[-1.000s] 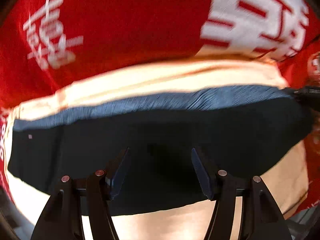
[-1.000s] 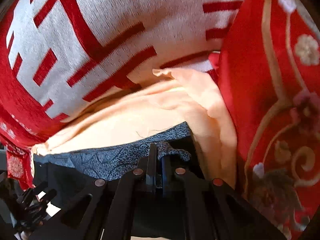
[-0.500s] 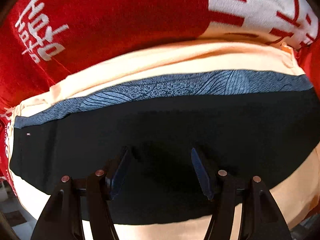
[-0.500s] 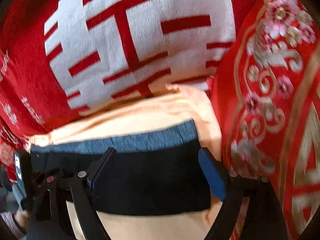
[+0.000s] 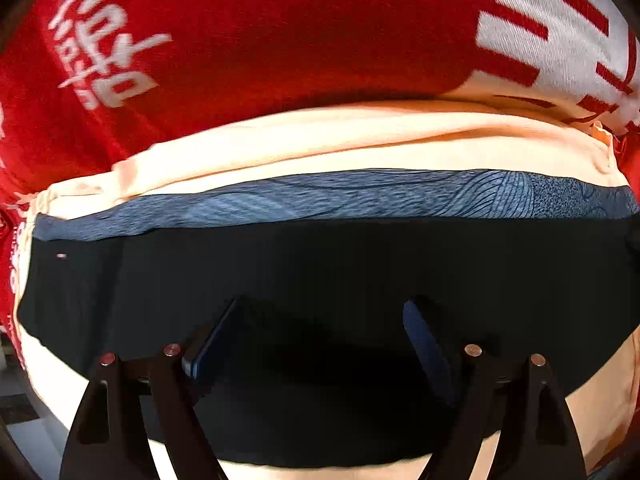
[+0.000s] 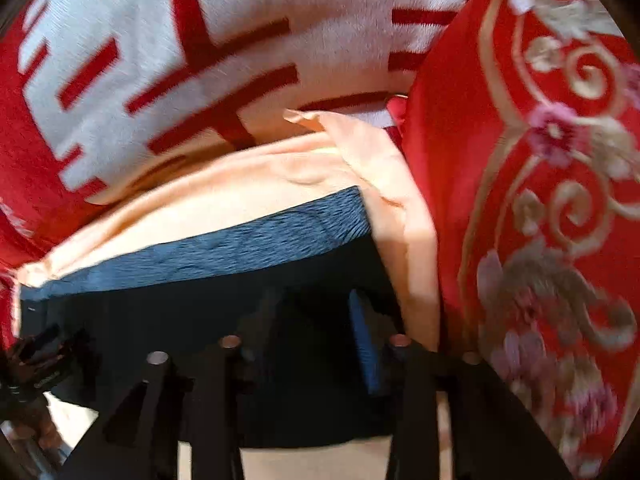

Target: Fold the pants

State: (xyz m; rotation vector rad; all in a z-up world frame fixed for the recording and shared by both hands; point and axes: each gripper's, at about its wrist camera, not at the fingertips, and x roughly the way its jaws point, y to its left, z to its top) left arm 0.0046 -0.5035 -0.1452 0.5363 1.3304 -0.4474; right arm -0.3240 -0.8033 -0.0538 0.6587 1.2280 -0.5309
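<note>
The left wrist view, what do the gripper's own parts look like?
The left gripper has black angular finger frames with triangular cut-outs, small round silvery rivets at the joints, and flat blue pads lining the insides. No cables, markings or sleeves show.

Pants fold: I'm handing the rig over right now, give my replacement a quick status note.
Left hand-held gripper: open, empty, over the near part of the pants.
Right hand-held gripper: open, empty, at the pants' right end.
Pants: flat dark rectangle with the patterned blue band along the far edge, on the peach cloth, red blanket behind.
Done: looks folded at least once.
Left: any further fold; check edges.
</note>
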